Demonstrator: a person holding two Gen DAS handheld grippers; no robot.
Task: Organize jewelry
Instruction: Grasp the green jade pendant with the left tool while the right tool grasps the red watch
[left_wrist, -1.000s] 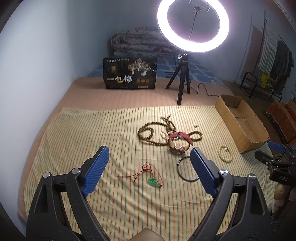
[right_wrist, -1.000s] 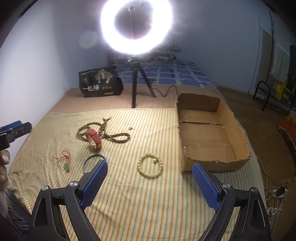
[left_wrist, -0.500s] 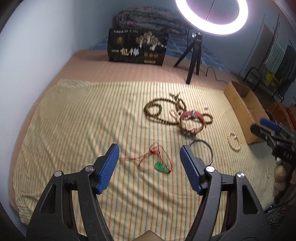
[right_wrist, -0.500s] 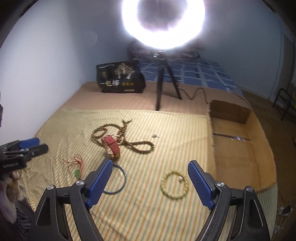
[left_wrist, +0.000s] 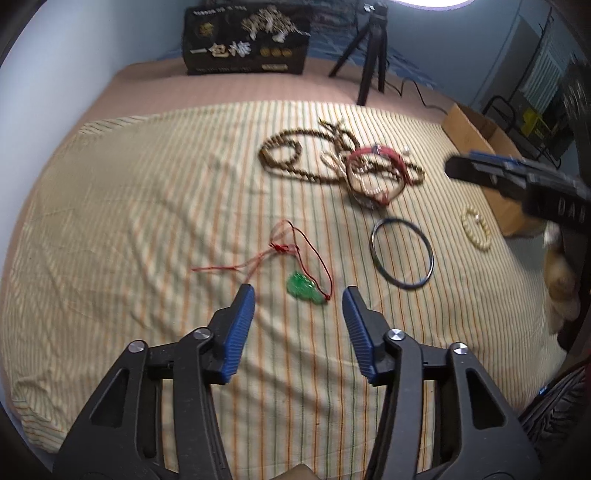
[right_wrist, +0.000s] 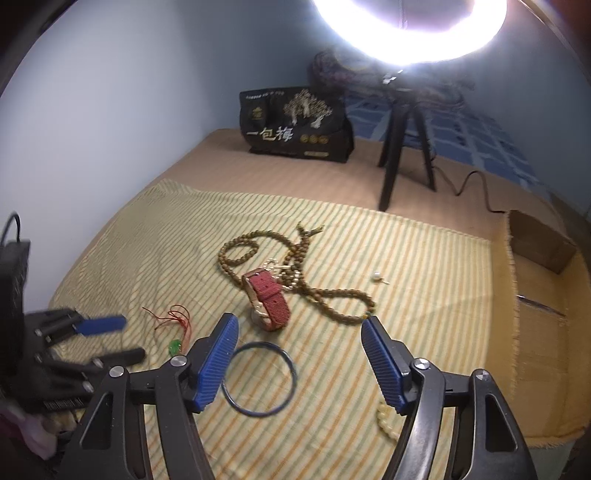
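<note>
Hovering left tongs (left_wrist: 298, 306), spread wide and empty, just short of green pendant (left_wrist: 305, 288) on striped cloth (left_wrist: 147, 206). Pendant looks light, hard, likely slippery; red cord (left_wrist: 295, 248) limp, so pinching the pendant body seems best. Right tongs (right_wrist: 300, 350) wide, empty, above dark bangle (right_wrist: 258, 380).

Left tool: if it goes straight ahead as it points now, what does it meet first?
Probably the green jade-like pendant on the red cord, lying on the striped cloth just beyond the open left tool; depth is uncertain.
</note>
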